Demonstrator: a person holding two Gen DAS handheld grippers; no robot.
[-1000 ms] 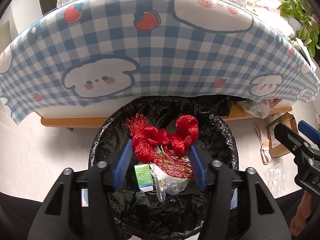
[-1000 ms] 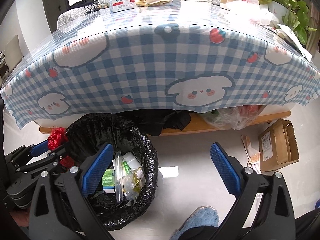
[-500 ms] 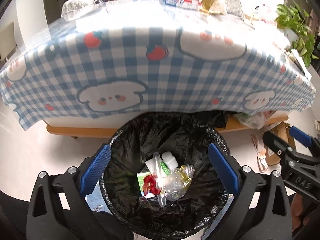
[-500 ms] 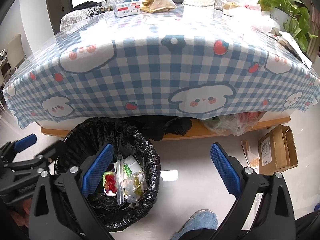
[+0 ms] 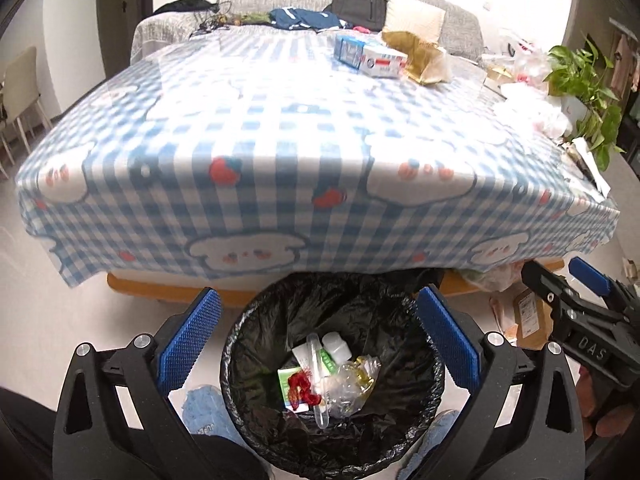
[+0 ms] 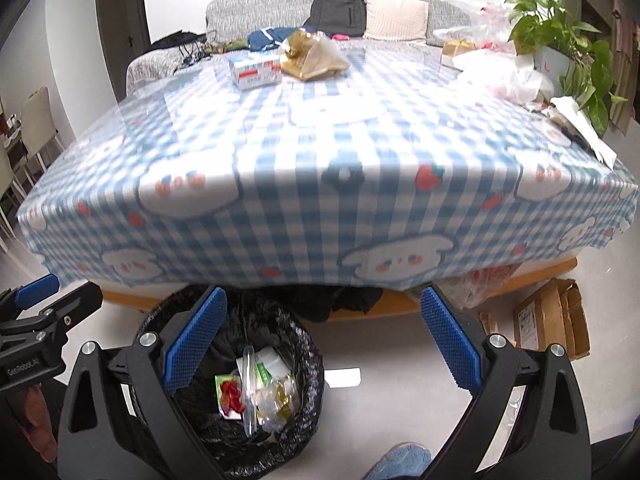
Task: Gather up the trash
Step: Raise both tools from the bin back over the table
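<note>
A black-lined trash bin stands on the floor in front of the table; it also shows in the right wrist view. In it lie the red tinsel, a green-white carton, a clear tube and crumpled plastic. My left gripper is open and empty above the bin. My right gripper is open and empty, to the right of the bin. On the table lie a blue-white box and a gold wrapper, also seen in the right wrist view as box and wrapper.
The table carries a blue checked cloth. White plastic bags and a potted plant sit at its right edge. A cardboard box lies on the floor at the right. A sofa with a black backpack stands behind.
My left gripper opened and dropped the red tinsel into the bin. Both grippers then rose, so more of the tabletop shows.
</note>
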